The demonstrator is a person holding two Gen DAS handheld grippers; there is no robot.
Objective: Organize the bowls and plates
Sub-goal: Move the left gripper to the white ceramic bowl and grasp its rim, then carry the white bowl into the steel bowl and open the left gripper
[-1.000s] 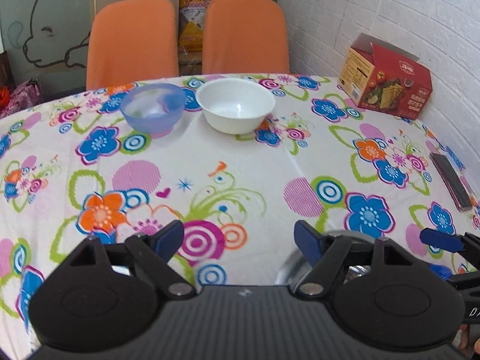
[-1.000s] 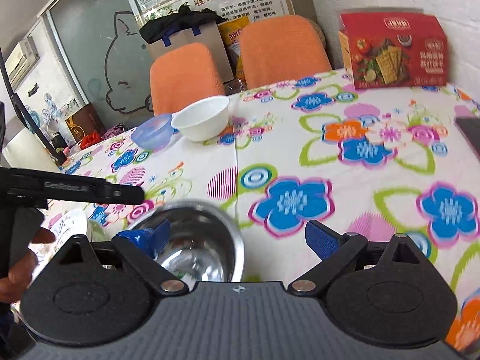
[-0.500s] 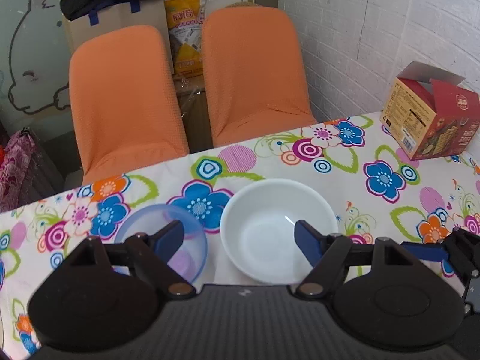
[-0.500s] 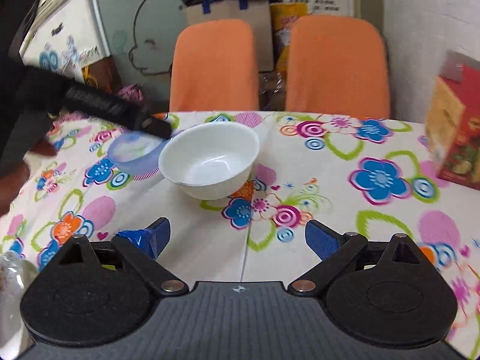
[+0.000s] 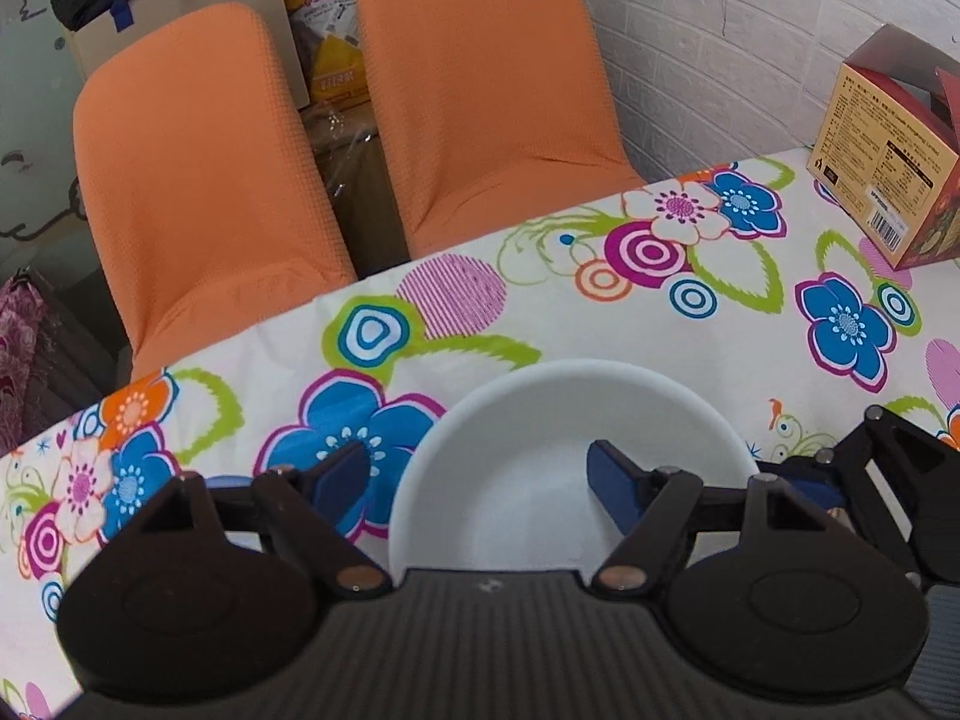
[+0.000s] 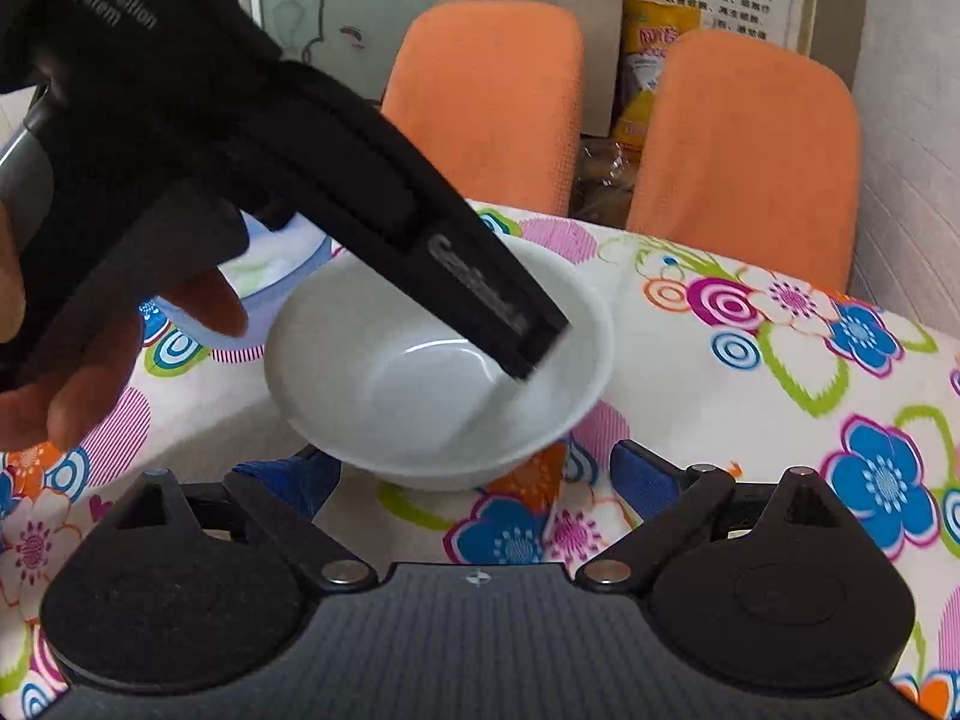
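White round ceramic bowl (image 5: 528, 456) straddled at its left wall by our wide-open left gripper (image 5: 480, 474); right gripper (image 6: 474, 480) gapes empty beside it.

**Glossy bowl, matt grippers, woven cloth**

The white bowl (image 6: 438, 360) looks like glazed ceramic or hard plastic, smooth and glossy, with a bright highlight ringing its base. Behind it, the blue bowl (image 6: 282, 264) is translucent plastic with a frosted look. The tablecloth (image 5: 540, 312) is printed fabric, matt and lightly creased. The left gripper (image 5: 480, 480) and right gripper (image 6: 474, 480) are matt black plastic with ribbed bodies, small shiny metal pivot pins and blue rubbery-looking pads (image 5: 612, 474). The chair covers (image 5: 204, 180) are textured orange cloth. The box (image 5: 888, 168) is printed cardboard with a slight sheen. The wall (image 5: 720, 30) is matt white painted brick.
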